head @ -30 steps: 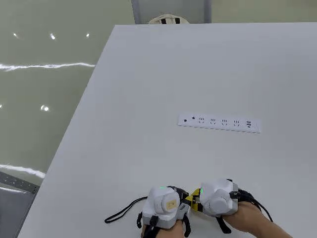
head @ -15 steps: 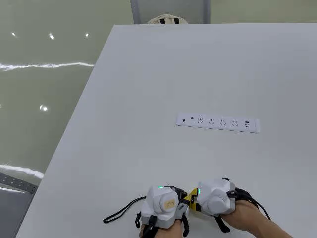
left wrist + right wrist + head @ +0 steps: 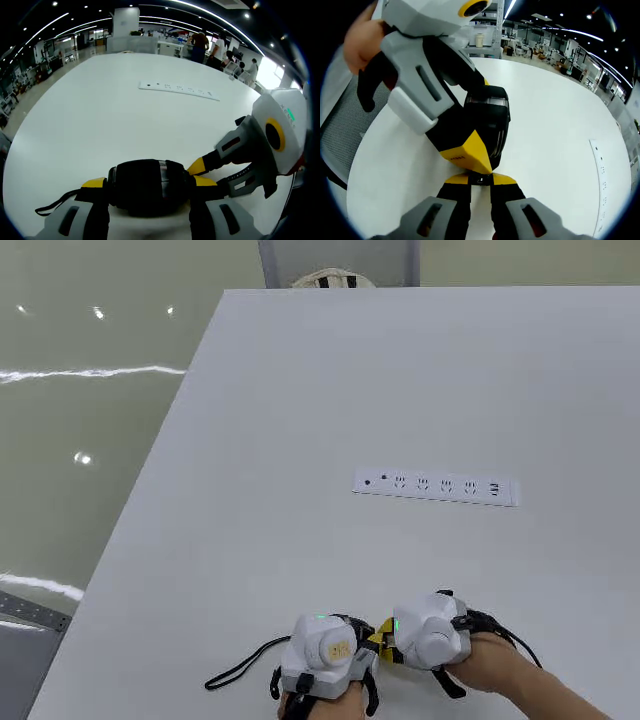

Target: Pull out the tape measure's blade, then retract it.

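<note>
Close together at the near edge of the white table (image 3: 400,370), both grippers meet on the tape measure (image 3: 489,117).
A black wrist strap (image 3: 240,667) trails off to the left; the left gripper (image 3: 149,183) clamps the black case between its yellow-tipped jaws; the right gripper (image 3: 480,178) pinches the blade tip (image 3: 481,180) right at the case; a power strip (image 3: 436,487) lies well apart, farther back.

Black tape measure (image 3: 147,186), white table (image 3: 300,420), white power strip (image 3: 436,486).
</note>
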The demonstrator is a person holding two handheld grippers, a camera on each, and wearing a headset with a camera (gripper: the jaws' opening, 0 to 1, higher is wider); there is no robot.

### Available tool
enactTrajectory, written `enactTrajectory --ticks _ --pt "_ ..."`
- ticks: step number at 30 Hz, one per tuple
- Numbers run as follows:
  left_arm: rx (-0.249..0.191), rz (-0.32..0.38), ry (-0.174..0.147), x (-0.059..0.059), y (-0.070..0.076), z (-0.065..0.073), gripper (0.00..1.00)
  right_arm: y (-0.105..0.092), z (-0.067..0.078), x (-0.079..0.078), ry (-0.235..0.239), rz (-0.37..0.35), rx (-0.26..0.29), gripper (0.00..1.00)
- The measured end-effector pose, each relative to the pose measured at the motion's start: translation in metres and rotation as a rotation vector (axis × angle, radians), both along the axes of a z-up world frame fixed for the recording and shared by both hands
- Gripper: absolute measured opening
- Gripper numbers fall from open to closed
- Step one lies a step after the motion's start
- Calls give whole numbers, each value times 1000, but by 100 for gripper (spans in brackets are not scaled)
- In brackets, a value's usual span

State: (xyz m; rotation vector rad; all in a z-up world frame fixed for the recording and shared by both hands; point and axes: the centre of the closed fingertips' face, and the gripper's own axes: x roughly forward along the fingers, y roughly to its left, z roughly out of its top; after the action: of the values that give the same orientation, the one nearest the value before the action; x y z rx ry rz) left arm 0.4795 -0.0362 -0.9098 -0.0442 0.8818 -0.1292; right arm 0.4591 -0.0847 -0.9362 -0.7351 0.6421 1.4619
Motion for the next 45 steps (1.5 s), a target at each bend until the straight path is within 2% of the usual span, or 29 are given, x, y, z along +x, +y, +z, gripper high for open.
enactTrajectory --ticks 7,23,28,35,38,45 --pt "-2 3 0 0 0 0 62 1 1 -1 8 47 -6 14" --pt "2 10 -1 1 1 0 64 0 0 0 4 11 -5 16" --pt "1 13 -12 0 1 0 65 -1 1 0 7 -14 -3 16" --pt "4 -19 -20 0 1 1 65 -1 2 0 2 -52 10 16" --pt "2 -27 -27 -1 1 3 65 -2 1 -1 22 -90 15 18" --pt "-9 -25 -24 -3 3 4 65 -4 1 1 27 -152 27 22"
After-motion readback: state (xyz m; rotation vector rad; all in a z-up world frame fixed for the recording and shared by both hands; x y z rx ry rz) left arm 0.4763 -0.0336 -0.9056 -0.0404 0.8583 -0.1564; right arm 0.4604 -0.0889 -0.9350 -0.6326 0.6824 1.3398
